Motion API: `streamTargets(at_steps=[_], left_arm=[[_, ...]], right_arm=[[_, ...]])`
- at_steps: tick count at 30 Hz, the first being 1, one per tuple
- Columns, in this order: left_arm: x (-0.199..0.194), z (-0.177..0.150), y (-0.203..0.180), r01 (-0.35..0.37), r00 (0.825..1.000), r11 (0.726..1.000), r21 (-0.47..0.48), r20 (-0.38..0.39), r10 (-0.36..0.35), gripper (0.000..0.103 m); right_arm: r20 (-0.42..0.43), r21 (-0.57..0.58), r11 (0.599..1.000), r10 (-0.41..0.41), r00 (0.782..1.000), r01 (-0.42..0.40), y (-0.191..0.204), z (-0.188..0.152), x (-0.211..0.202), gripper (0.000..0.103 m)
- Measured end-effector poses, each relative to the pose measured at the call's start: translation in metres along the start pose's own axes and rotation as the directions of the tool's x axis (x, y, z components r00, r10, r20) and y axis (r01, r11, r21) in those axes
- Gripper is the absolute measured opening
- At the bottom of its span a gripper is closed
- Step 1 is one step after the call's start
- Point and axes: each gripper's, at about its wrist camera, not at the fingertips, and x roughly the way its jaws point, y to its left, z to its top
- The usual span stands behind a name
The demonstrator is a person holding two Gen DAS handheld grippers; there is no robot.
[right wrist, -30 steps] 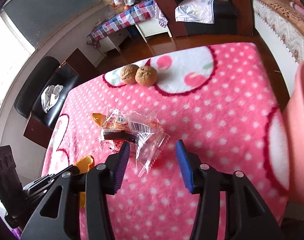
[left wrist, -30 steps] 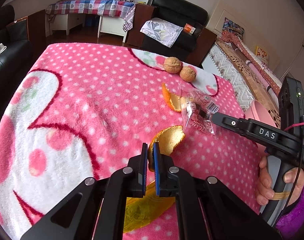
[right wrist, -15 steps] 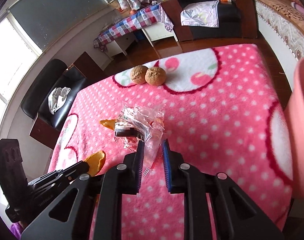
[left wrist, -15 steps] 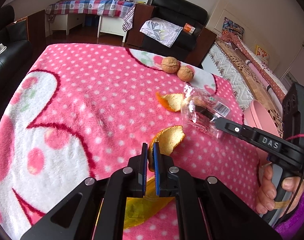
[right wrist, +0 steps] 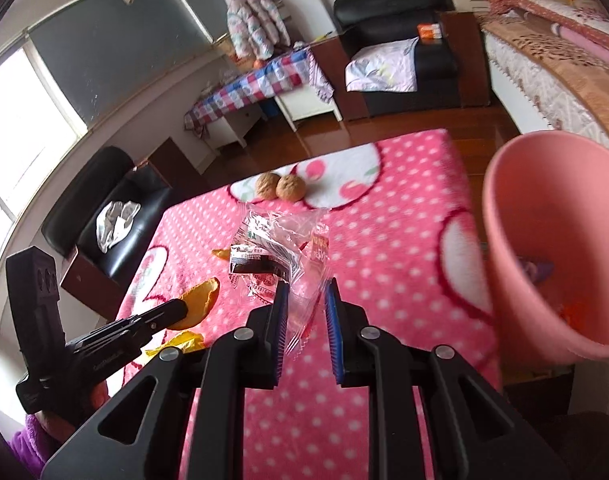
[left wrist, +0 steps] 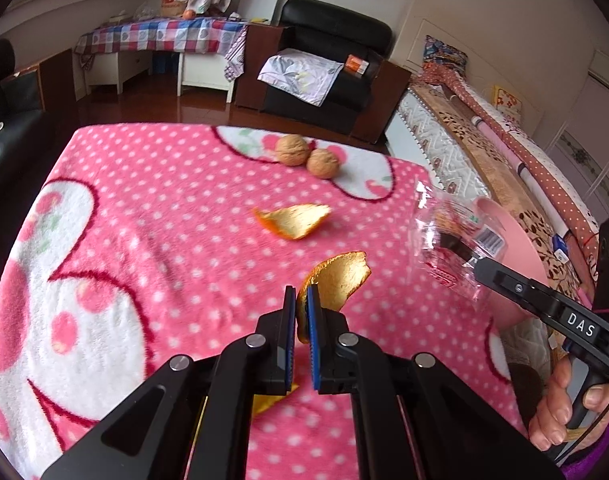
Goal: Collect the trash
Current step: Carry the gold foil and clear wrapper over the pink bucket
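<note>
Left gripper [left wrist: 301, 308]: we have it clenched on a curl of orange peel [left wrist: 336, 278], lifted off the pink dotted blanket [left wrist: 152, 208], the peel's long axis rising up and to the right from the pads.

Loose peel [left wrist: 294, 220]: we see a second piece lying flat at mid-blanket, ahead of the left gripper and nearer to it than to the right; its long axis runs across the view.

Walnuts [left wrist: 307, 157]: two sit touching near the far edge, well apart from both grippers.

Right gripper [right wrist: 307, 308]: we hold a crumpled clear wrapper [right wrist: 282, 248] pinched by its lower tail, the rest standing above the fingertips, clear of the blanket.

Pink bin [right wrist: 552, 240]: it stands off the blanket's right edge, its open mouth tilted toward us, to the right of the wrapper and close by.

Our reading: the right hand is much the nearer to the bin; the wrapper needs carrying rightward over the rim, the peel following across the blanket.
</note>
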Motion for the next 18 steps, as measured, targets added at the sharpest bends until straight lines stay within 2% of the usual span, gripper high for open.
streamTargets(at_steps=[10,18], left_arm=[[-0.005,0.011,-0.048,0.041,0.999,0.996,0.078,0.021,-0.043,0.005],[0.001,0.025,-0.088,0.066,0.997,0.987,0.146,0.022,-0.070,0.005]], right_arm=[[0.104,0.052,0.997,-0.058,0.993,0.053,-0.030,0.000,-0.044,0.019],[0.162,0.106,0.988,-0.127,0.979,0.111,-0.057,-0.001,-0.071,0.019]])
